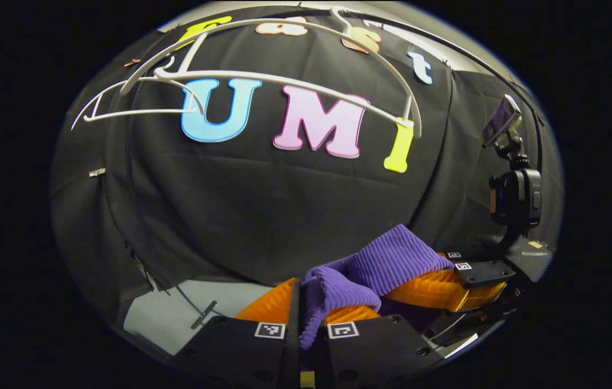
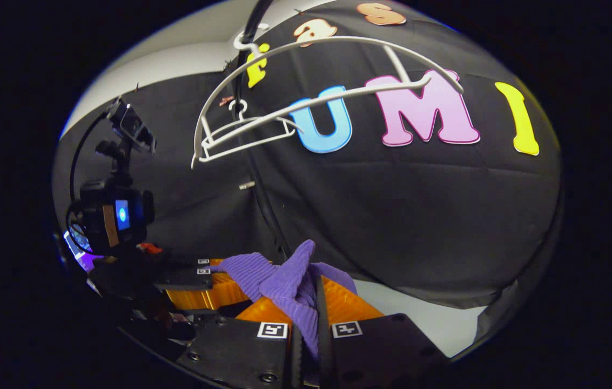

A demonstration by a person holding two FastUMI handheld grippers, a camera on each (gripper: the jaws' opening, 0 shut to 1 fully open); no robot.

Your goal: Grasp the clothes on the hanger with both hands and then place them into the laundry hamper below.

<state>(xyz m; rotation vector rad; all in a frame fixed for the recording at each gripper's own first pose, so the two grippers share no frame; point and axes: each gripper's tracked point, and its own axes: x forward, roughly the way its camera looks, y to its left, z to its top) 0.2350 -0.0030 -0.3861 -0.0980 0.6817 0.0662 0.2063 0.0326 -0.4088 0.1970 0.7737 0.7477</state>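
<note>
My left claw [image 1: 306, 319] and right claw [image 2: 306, 319] each pinch the purple cloth [image 1: 381, 265] at the bottom centre of their views. It's off the bare white hangers [image 1: 284, 81] at upper frame, so I judge only lowering it into the hamper remains.

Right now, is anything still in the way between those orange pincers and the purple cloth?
No. The left gripper and the right gripper each pinch the purple cloth between their fingers, so nothing separates them. The white hangers hang bare above. The hamper is out of sight, so the path down cannot be judged.
</note>
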